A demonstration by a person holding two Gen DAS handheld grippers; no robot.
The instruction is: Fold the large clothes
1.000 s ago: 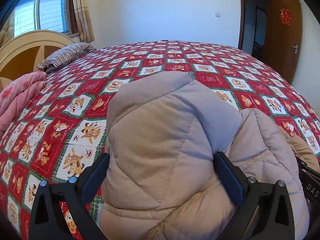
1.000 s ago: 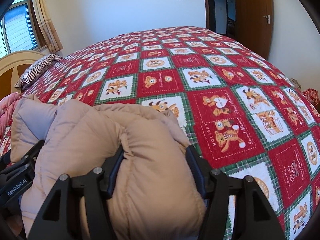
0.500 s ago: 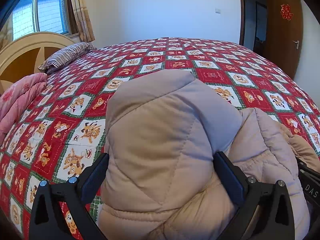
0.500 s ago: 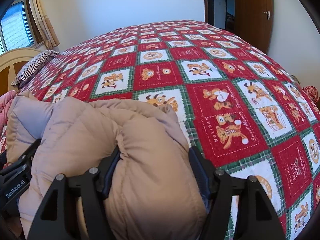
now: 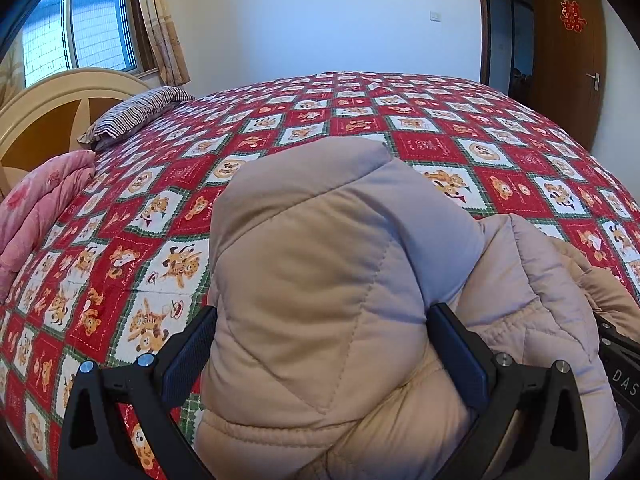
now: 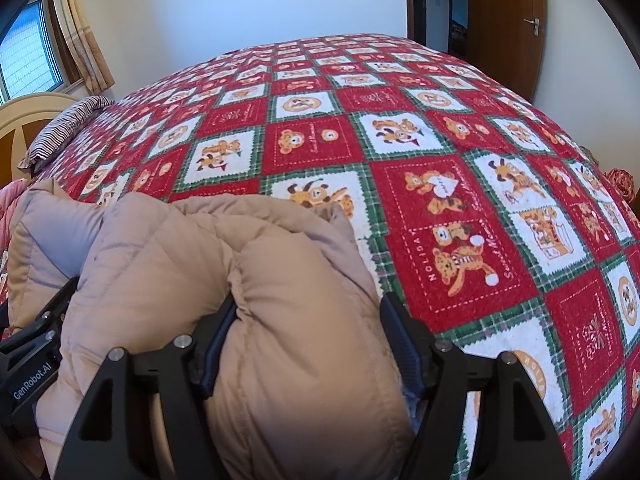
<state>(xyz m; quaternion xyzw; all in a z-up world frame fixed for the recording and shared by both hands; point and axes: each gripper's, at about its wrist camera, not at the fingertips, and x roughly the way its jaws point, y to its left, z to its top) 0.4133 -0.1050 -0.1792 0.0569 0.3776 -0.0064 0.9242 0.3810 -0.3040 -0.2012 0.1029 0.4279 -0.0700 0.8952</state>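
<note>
A beige quilted puffer coat (image 5: 320,280) lies bunched at the near edge of the bed, on the red patterned bedspread (image 5: 360,120). My left gripper (image 5: 320,344) is shut on a thick fold of the coat at its left end. My right gripper (image 6: 308,332) is shut on another thick fold of the coat (image 6: 280,280) at its right end. The two grippers stand side by side; the left gripper's body (image 6: 28,360) shows at the left edge of the right wrist view. The coat's underside is hidden.
A striped pillow (image 5: 136,114) and a wooden headboard (image 5: 48,108) are at the far left. A folded pink blanket (image 5: 36,204) lies left of the coat. A window (image 5: 76,28) is behind them, and a wooden door (image 5: 568,52) is at the far right.
Both grippers have moved slightly forward and down over the bed with the coat still held; the bedspread pattern looks closer in the right wrist view.
</note>
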